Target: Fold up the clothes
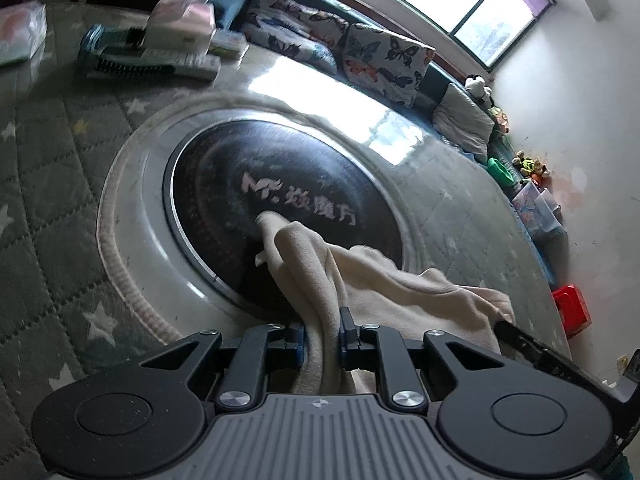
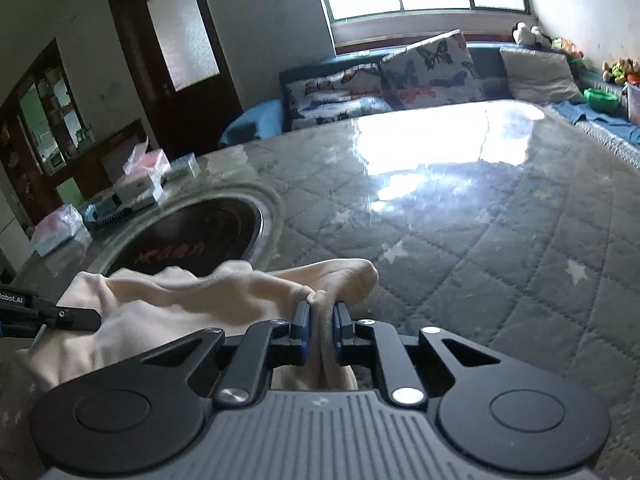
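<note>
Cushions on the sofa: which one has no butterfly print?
The plain grey cushion, nearest the soft toys at the sofa's right end; the other cushions carry butterflies.

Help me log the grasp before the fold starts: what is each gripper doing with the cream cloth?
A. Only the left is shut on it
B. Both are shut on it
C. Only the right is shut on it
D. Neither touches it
B: the left gripper has the cream cloth pinched between its pads, and the right gripper pinches another bunched part of the same cloth.
</note>
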Tool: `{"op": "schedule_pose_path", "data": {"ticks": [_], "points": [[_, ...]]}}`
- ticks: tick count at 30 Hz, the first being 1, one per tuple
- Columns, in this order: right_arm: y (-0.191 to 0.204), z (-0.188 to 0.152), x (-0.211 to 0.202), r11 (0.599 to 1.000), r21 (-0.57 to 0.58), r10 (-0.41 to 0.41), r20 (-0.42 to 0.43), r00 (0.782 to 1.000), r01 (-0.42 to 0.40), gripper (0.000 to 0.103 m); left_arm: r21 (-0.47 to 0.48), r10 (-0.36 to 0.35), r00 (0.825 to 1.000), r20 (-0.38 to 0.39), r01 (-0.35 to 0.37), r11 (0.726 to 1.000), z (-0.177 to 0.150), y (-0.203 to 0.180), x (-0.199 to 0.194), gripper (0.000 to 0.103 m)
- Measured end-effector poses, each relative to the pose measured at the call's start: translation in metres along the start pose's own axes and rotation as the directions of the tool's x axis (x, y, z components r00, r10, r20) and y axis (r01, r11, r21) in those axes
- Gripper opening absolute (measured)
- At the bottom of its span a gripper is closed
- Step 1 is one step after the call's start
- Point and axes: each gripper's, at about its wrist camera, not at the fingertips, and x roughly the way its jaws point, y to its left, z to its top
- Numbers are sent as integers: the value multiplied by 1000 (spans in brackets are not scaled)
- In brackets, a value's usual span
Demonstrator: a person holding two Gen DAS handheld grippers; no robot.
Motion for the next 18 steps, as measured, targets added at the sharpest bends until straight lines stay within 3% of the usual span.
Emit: {"op": "schedule_pose_path", "data": {"ticks": [6, 18], "points": [[7, 13, -29, 999, -35, -18, 79, 997, 21, 10, 42, -26, 999, 28, 25, 999, 4, -22, -5, 15], [-9, 40, -78, 989, -60, -122, 196, 973, 136, 10, 153, -77, 996, 53, 68, 986, 11, -85, 5, 15]]}}
